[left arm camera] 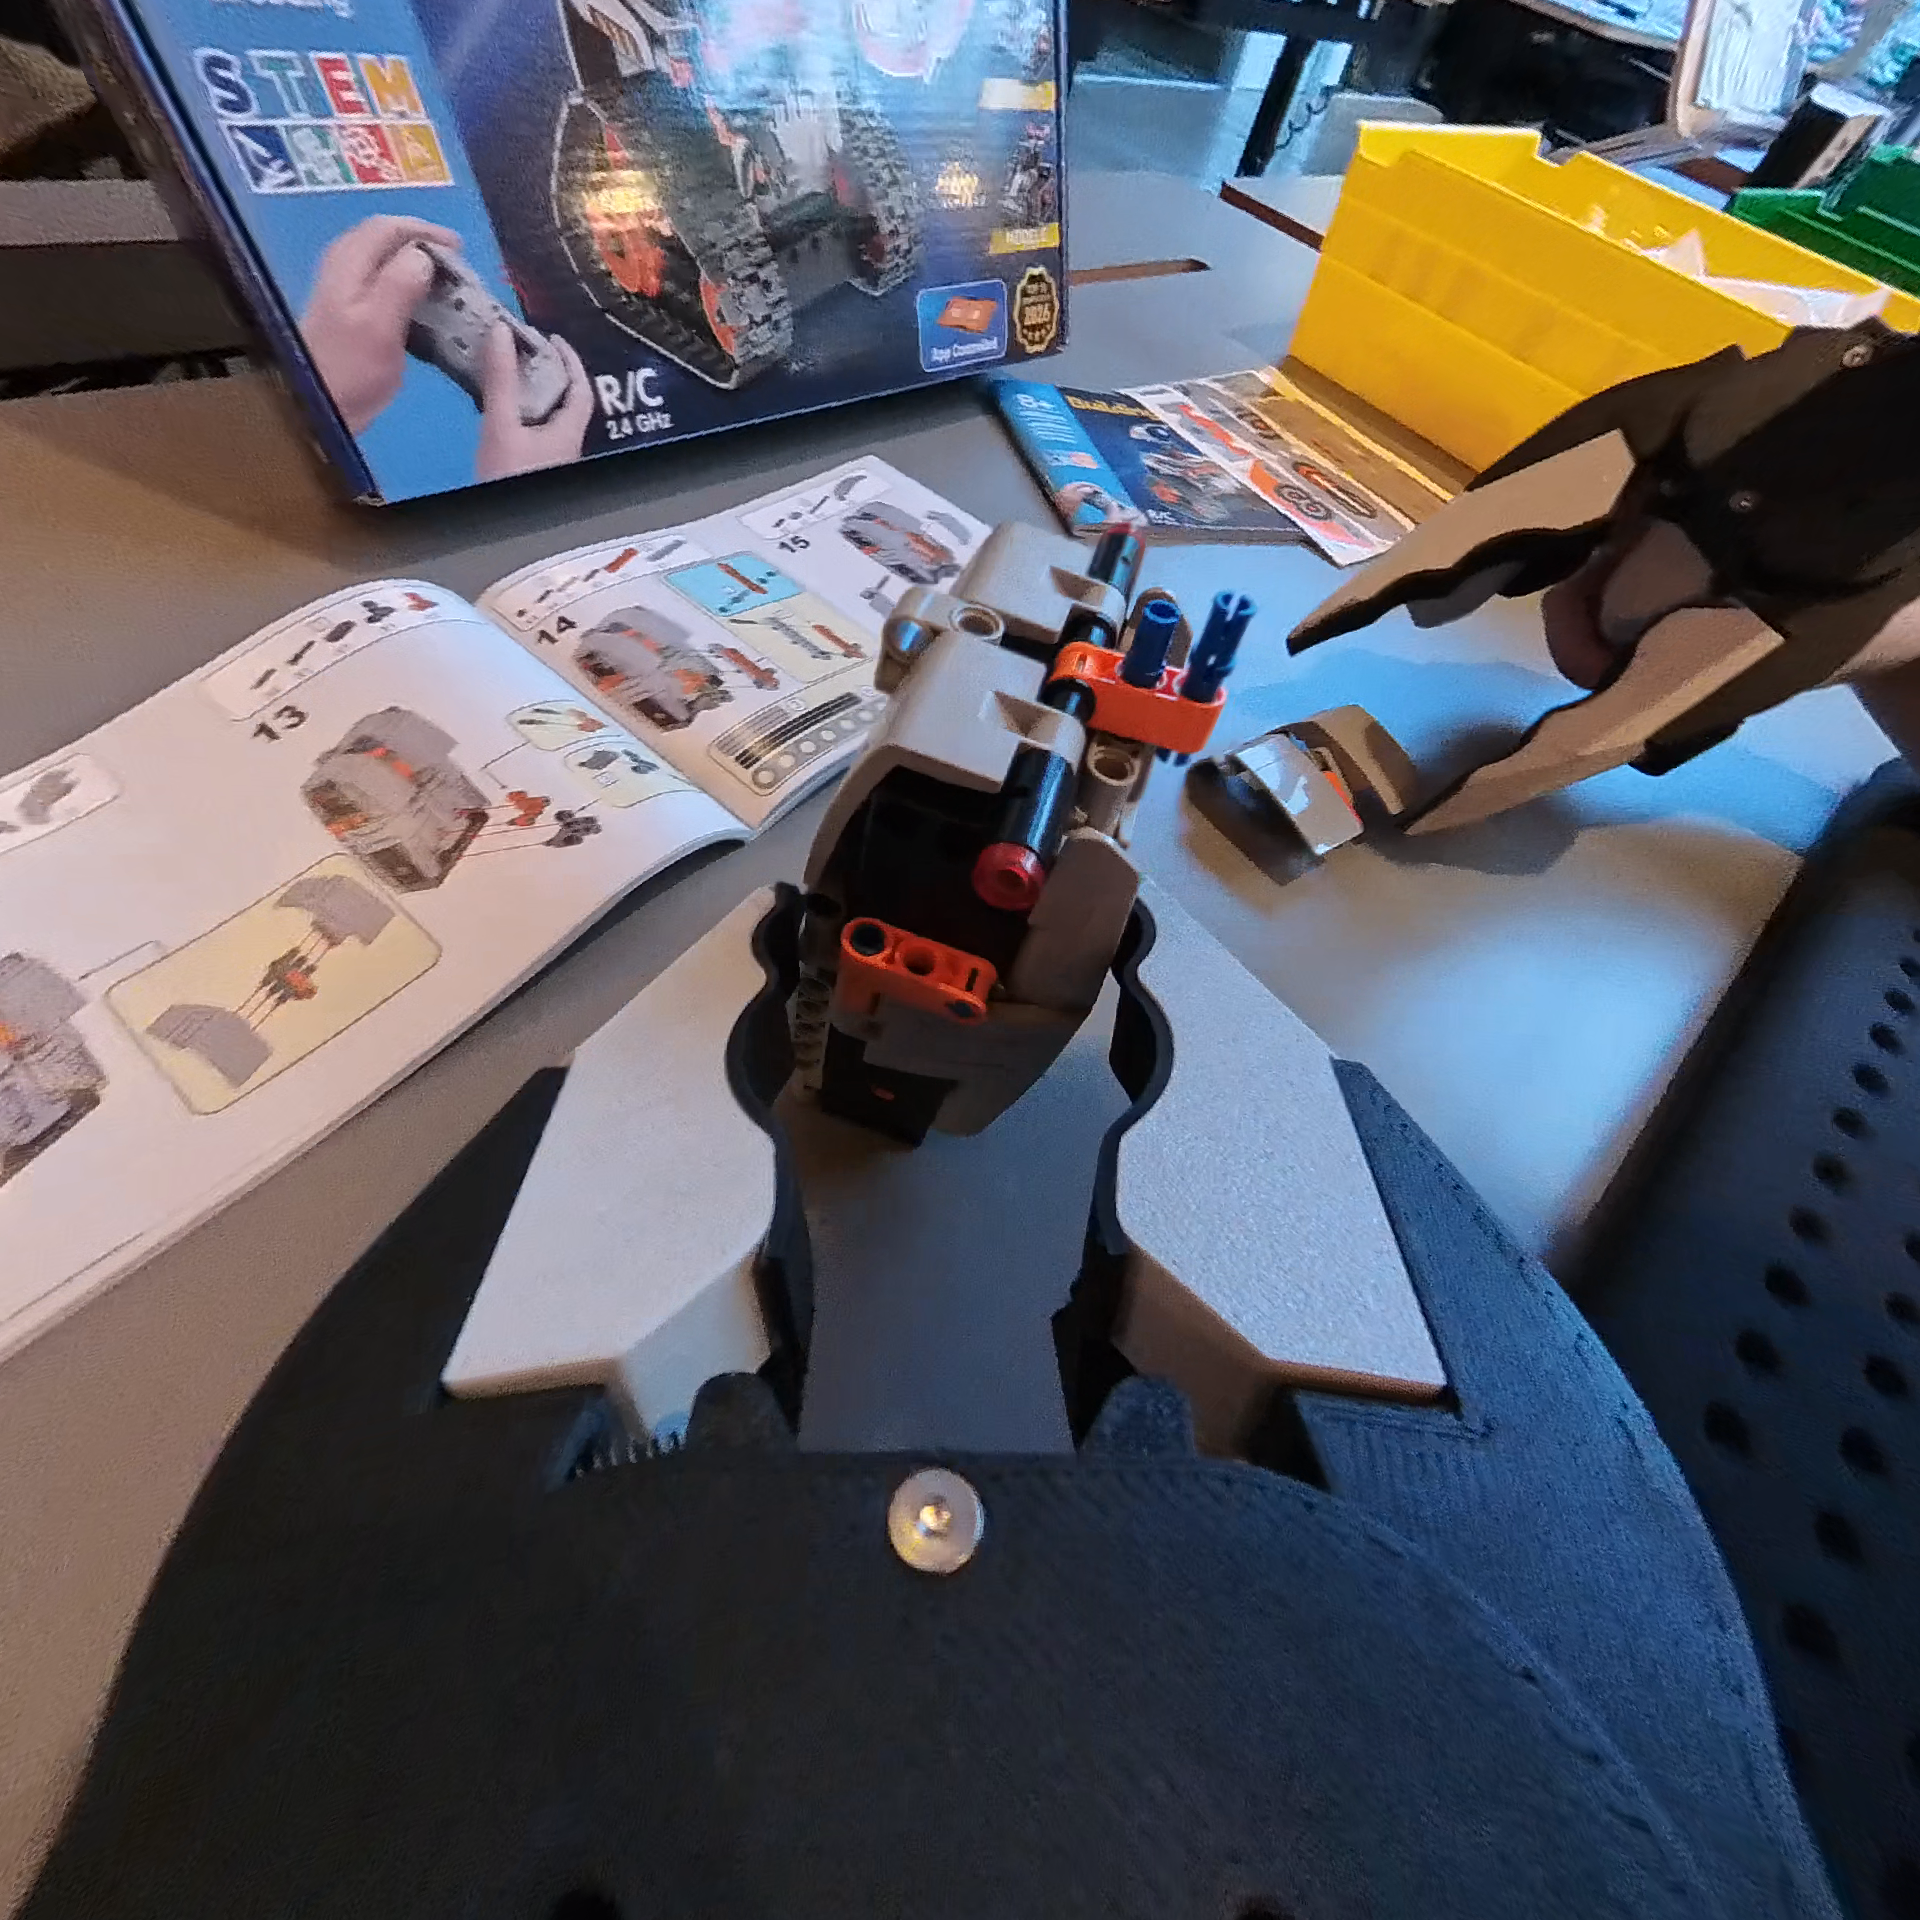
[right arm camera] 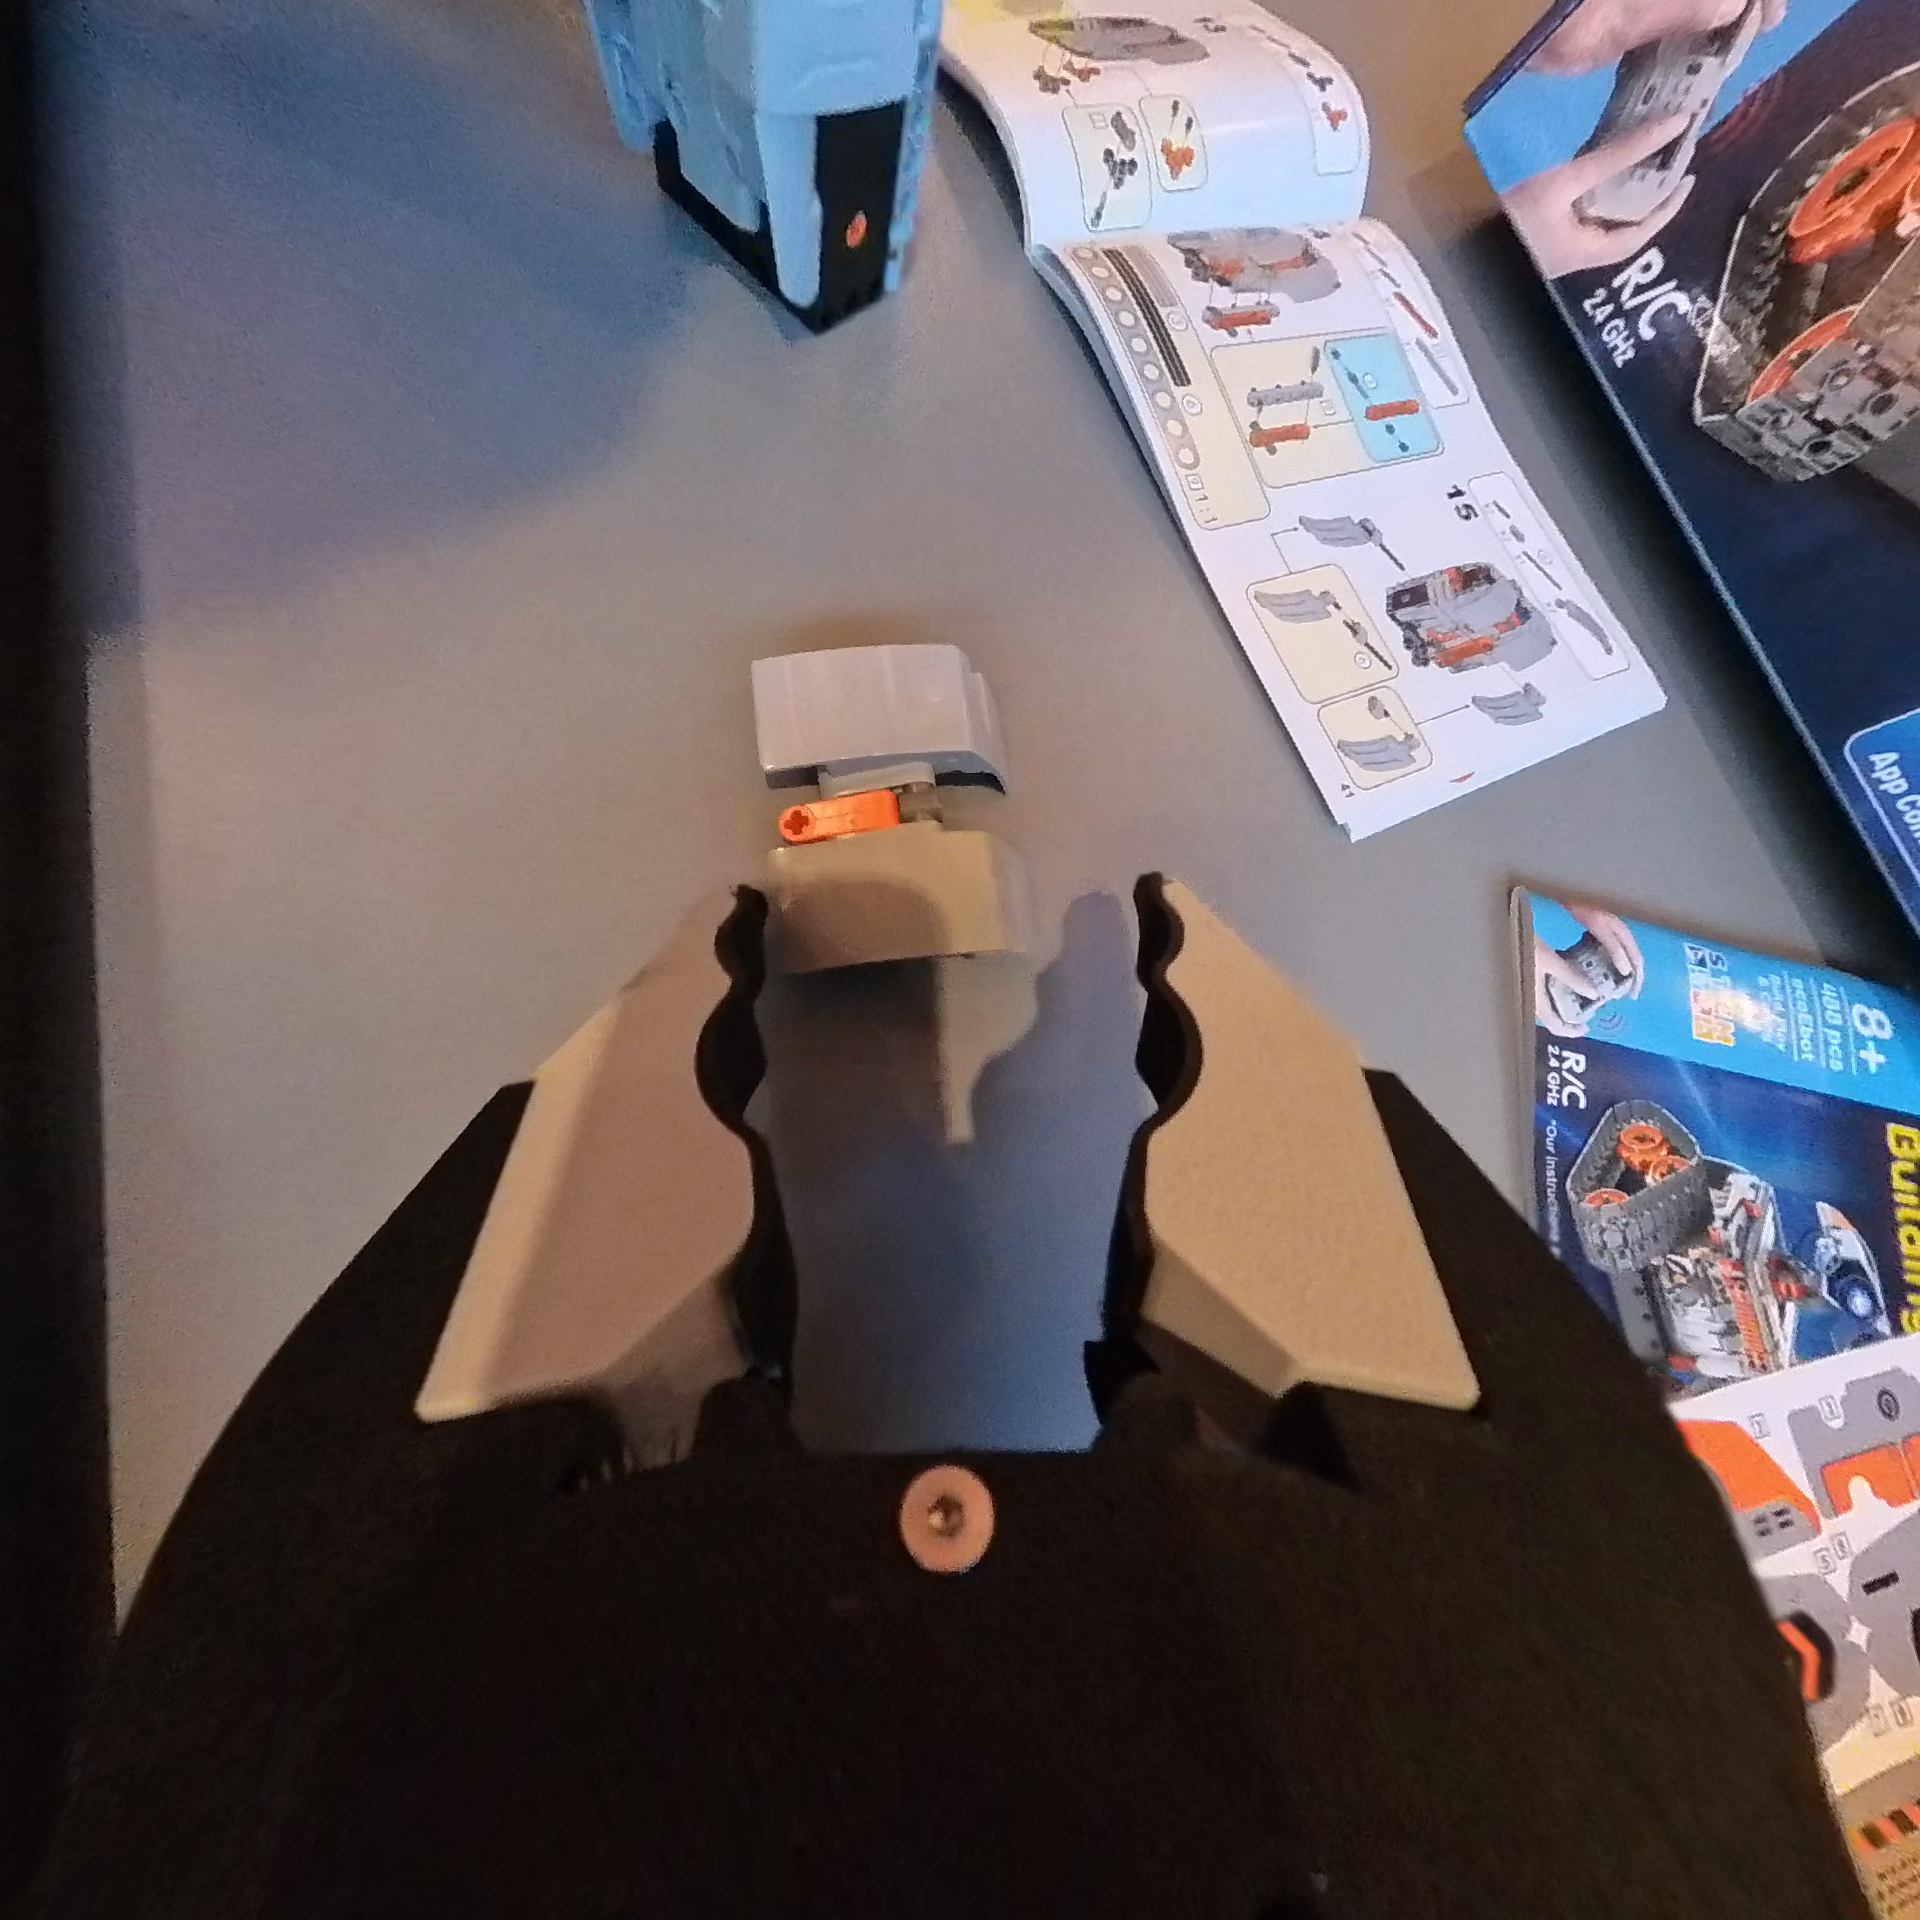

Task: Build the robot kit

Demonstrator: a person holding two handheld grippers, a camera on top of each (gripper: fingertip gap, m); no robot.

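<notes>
My left gripper (left arm camera: 951, 935) is shut on a grey and black brick assembly (left arm camera: 997, 810) and holds it upright on the grey table (left arm camera: 1403, 1039). The assembly carries a black axle with red ends, orange beams and two blue pins. It also shows at the top of the right wrist view (right arm camera: 790, 156). A small sub-assembly (right arm camera: 883, 717) of grey curved panels and an orange beam lies on the table. My right gripper (right arm camera: 945, 899) is open, and its fingertips reach around the near end of that piece. The left wrist view shows this gripper (left arm camera: 1351, 732) above the small piece (left arm camera: 1288, 790).
An open instruction booklet (left arm camera: 416, 779) (right arm camera: 1299, 416) lies left of the assembly. The kit box (left arm camera: 623, 208) (right arm camera: 1766, 312) stands behind it. A leaflet (left arm camera: 1091, 457) (right arm camera: 1662, 1143) and sticker sheet (left arm camera: 1278, 468) lie before a yellow bin (left arm camera: 1507, 281). A black perforated part (left arm camera: 1818, 1143) is at the right. There is about 20 cm between the tips of the two grippers. The small piece (left arm camera: 1288, 790) sits 4 cm or so from the ends of my right fingers. Look for it in the right wrist view (right arm camera: 859, 669) too.
</notes>
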